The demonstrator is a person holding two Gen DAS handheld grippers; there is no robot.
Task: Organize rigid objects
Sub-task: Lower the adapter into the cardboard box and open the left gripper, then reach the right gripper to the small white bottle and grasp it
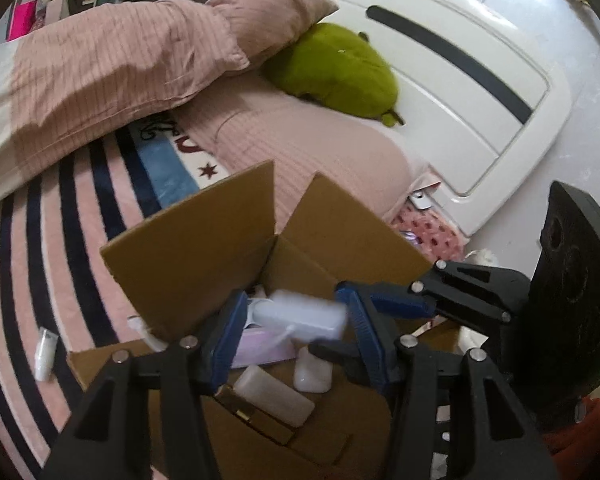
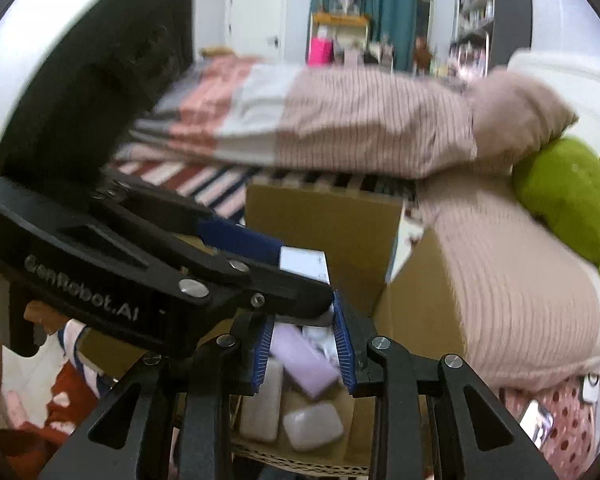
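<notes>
An open cardboard box [image 1: 188, 264] sits on the bed with several small rigid items inside: a lilac case [image 2: 304, 364], a white pouch-like block [image 1: 274, 396] and a small white block [image 1: 312, 372]. My left gripper [image 1: 296, 324] hovers over the box with its blue pads around a white rectangular box [image 1: 302, 314], blurred. In the right wrist view the same white box [image 2: 304, 266] sits between the left gripper's pads. My right gripper [image 2: 304, 352] is open and empty above the cardboard box [image 2: 324, 232], just beside the left gripper.
A striped blanket [image 1: 72, 216], pink pillows [image 1: 112, 68] and a green plush [image 1: 336, 72] lie on the bed by the white headboard [image 1: 480, 92]. A small white tube [image 1: 44, 356] lies on the blanket left of the box. A phone [image 2: 536, 424] lies at the right.
</notes>
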